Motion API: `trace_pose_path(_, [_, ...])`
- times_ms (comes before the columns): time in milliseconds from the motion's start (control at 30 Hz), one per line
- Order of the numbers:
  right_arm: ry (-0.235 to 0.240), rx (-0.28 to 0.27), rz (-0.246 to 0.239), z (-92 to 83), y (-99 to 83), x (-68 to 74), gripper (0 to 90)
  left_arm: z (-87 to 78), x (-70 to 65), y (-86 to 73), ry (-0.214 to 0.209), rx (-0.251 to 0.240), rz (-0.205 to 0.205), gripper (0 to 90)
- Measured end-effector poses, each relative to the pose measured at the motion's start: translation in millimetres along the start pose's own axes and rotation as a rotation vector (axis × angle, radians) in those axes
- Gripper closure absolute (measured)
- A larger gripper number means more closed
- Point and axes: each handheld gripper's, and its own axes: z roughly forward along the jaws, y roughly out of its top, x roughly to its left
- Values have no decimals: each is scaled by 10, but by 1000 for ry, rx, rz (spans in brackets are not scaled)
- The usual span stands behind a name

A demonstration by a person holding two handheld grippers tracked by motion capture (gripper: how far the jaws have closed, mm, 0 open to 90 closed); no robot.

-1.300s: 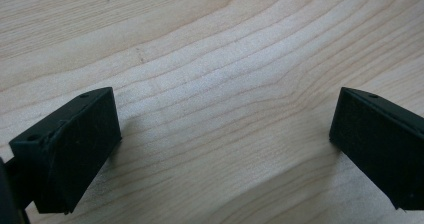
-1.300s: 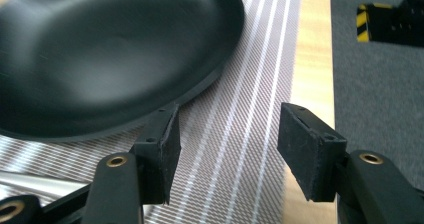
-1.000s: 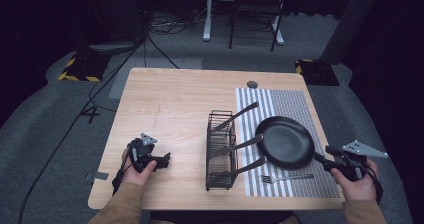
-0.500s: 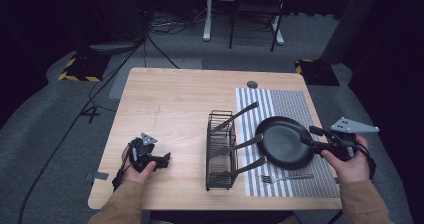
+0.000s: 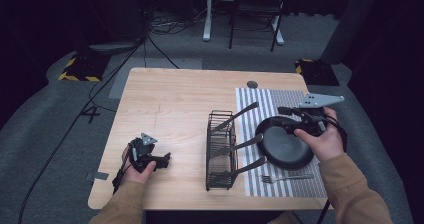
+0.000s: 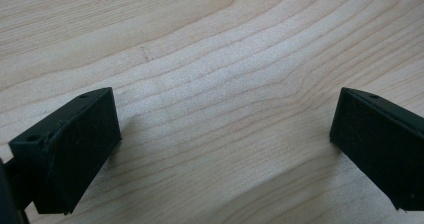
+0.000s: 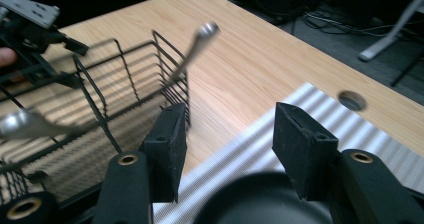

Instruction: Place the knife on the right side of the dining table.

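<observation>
The left gripper (image 5: 162, 159) rests on the table (image 5: 170, 99), jaws spread wide. The right gripper (image 5: 282, 118) hangs over the black pan (image 5: 282, 149), jaws apart and empty

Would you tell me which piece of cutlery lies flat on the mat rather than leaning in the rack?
The fork, lying on the striped mat in front of the pan; the other three lean out of the rack.

Our left hand (image 5: 134, 161) rests low at the near left of the table (image 5: 170, 104), holding the left gripper (image 5: 161, 160) with its jaws pointing right. In the left gripper view the jaws stand wide apart just above the wood, nothing between them. Our right hand (image 5: 320, 139) is raised at the right side, sleeve coming in from the bottom corner. The right gripper (image 5: 285, 118) points left, its jaws apart and empty.
</observation>
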Motion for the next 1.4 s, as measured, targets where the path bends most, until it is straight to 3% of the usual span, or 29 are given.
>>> trace_pose_path(133, [16,13,-30,130,156,49,512,-2,-2,-1,0,2,-1,2])
trace_pose_path(367, [34,43,-20,349,333,64,573,-3,-5,-2,3,2,-2,3])
trace_pose_path(533, [38,61,-13,422,383,57,609,-3,-5,-2,2,1,-2,3])
trace_pose_path(700, [29,101,-30,489,430,47,717,-3,-5,-2,2,1,-3,3])
trace_pose_path(867, [34,114,-30,511,437,42,727,-2,-5,-2,2,1,-4,3])
trace_pose_path(900, [47,106,-28,504,448,43,773,-2,-5,-2,2,1,-3,3])
trace_pose_path(1167, [81,114,-29,480,486,63,799,-3,-5,-1,3,2,-3,3])
trace_pose_path(1267, [115,113,-9,470,496,61,815,-3,-5,-1,3,2,-2,3])
trace_pose_path(1367, [186,93,16,456,529,95,841,-3,-4,-2,2,2,-2,3])
trace_pose_path(1400, [186,93,16,456,529,95,841,-3,-4,-2,2,2,-2,3])
